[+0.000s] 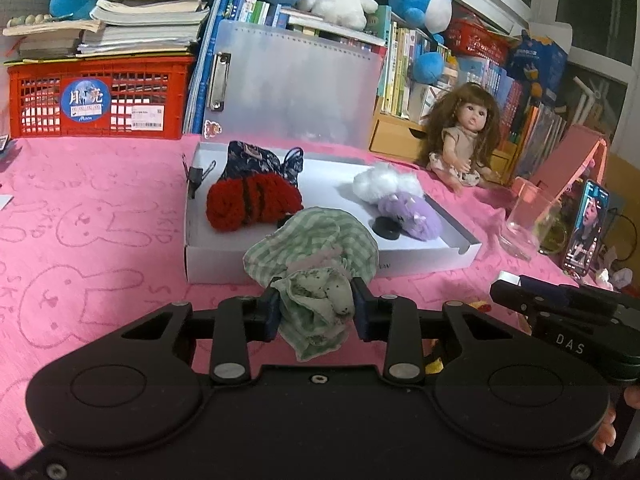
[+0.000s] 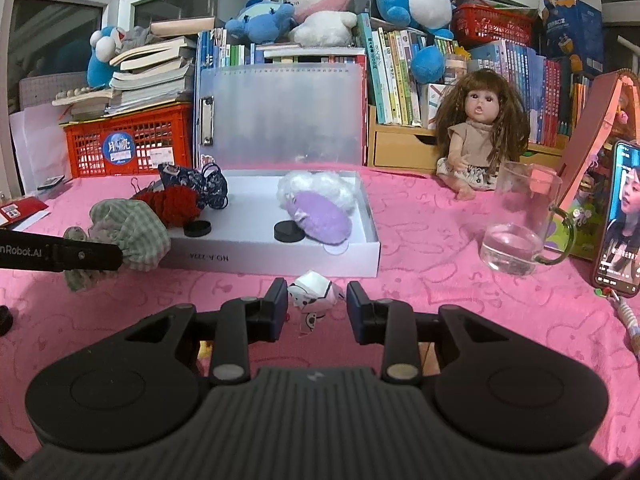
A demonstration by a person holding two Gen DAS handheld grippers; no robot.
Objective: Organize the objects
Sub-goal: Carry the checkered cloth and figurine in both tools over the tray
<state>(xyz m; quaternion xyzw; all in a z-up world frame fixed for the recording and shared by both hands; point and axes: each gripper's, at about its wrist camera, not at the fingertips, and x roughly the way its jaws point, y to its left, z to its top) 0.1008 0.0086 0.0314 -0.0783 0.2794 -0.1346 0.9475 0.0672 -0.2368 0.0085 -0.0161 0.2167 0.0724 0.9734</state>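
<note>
A pink cloth (image 2: pixel 420 240) printed with rabbit outlines covers the table; behind it, toward twelve o'clock, rows of upright books (image 2: pixel 400 76) fill a shelf above a wooden drawer unit (image 2: pixel 400 146); at ten o'clock a red plastic crate (image 2: pixel 132 140) bears a loose stack of books (image 2: pixel 156 72); plush toys (image 2: pixel 320 4) sit along the top; white-framed windows (image 2: pixel 60 8) show dark glass behind, from ten to one o'clock; the light is dim and indoor, tinged pink.

Probably child's bedroom: plush toys (image 2: pixel 320 4), books (image 2: pixel 396 76).
</note>
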